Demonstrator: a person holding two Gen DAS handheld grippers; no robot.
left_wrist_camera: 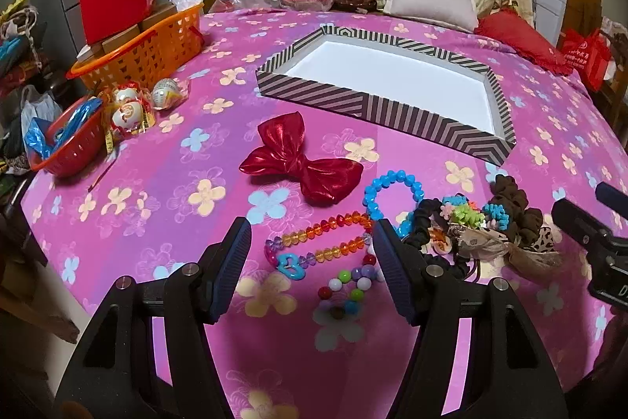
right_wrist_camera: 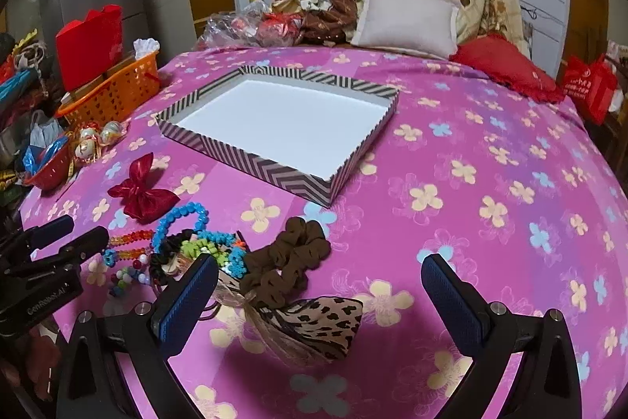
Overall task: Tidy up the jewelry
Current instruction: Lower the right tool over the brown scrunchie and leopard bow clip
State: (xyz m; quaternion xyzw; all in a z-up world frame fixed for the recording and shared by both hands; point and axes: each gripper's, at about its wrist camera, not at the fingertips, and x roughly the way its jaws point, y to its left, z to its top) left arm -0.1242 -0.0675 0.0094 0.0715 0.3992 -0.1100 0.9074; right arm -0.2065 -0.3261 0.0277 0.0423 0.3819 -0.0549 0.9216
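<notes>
Lying empty on the bed [left_wrist_camera: 117, 152]: striped cardboard tray [left_wrist_camera: 388, 112], white inside. Nearer than the tray: shiny red bow [left_wrist_camera: 302, 160], brown scrunchie [right_wrist_camera: 290, 262], amber bead strand [left_wrist_camera: 325, 238] stretching sideways. Hovering spread and holding nothing: left claw [left_wrist_camera: 310, 254], closest, framing the hard faceted beads; right claw [right_wrist_camera: 320, 293] over soft fabric.

You see a magenta bed cover [left_wrist_camera: 157, 152] with cream and blue flowers, a brown-and-grey striped box [left_wrist_camera: 392, 108] lined white, a shiny red bow [left_wrist_camera: 302, 160], and a brown scrunchie [right_wrist_camera: 290, 262].
</notes>
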